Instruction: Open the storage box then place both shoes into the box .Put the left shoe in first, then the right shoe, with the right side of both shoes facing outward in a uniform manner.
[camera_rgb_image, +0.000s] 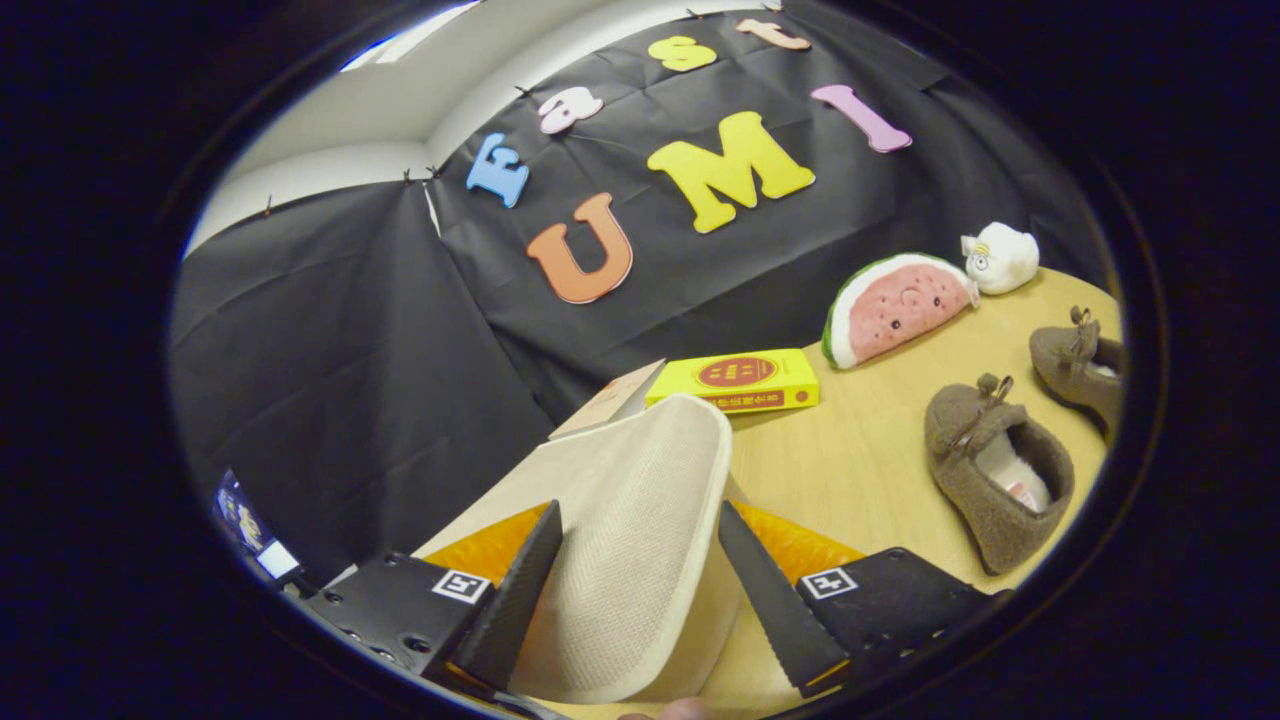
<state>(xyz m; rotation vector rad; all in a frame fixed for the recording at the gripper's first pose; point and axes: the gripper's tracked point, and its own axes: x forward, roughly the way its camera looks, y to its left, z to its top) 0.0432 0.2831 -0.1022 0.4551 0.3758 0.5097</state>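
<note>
Box lid (640, 530) stood between my claw's (640, 600) spread fingers. Beyond it lay a book (735, 381) on the table (860, 450); two shoes (1000, 480) (1075, 365) to its right, plush toys (895, 305) behind them.

Single fisheye view, mounted on the gripper (635, 590), facing forward along its two fingers. Fingers stand apart at either side of the storage box lid (625, 540), which sits very close to the lens. Camera is tilted; the table (860, 460) slopes up to the right. It looks across the tabletop toward the booth's black cloth wall (400, 330); shoes (1000, 480) lie ahead and right, at mid distance.
</note>
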